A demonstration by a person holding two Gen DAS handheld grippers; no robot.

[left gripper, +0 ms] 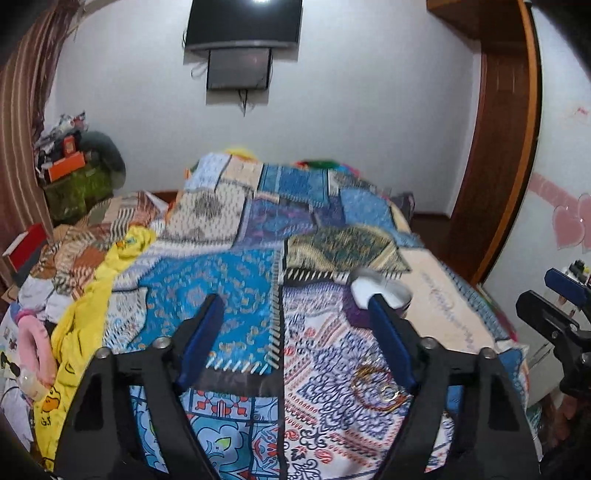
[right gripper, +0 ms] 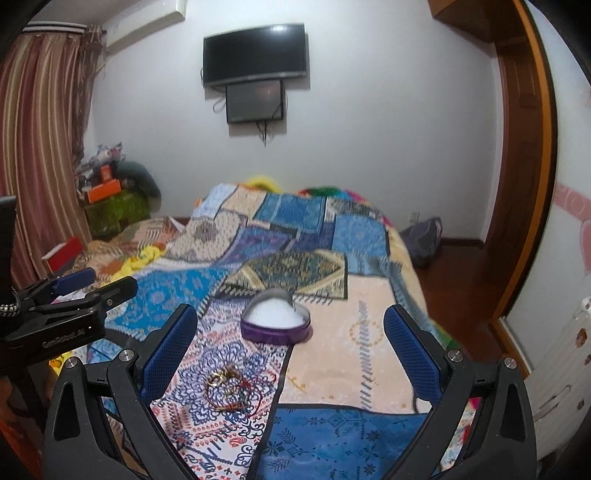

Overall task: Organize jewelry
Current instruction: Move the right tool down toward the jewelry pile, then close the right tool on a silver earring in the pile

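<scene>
Jewelry [right gripper: 231,387] lies between the right claw's [right gripper: 291,339] fingers (untouched).

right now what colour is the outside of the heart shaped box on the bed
Purple heart-shaped box, clearest in the right wrist view.

Left claw [left gripper: 295,314] and right claw [right gripper: 290,325] both agape, empty, angled downward.

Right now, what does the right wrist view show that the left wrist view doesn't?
Only the right wrist view: the whole heart-shaped purple tin with its white lining, an air conditioner and a dark bag on the floor. Only the left wrist view: pink slippers and yellow cloth at the bed's left. Both: the gold jewelry pile on the patchwork quilt, the wall TV, both grippers open and empty.
</scene>
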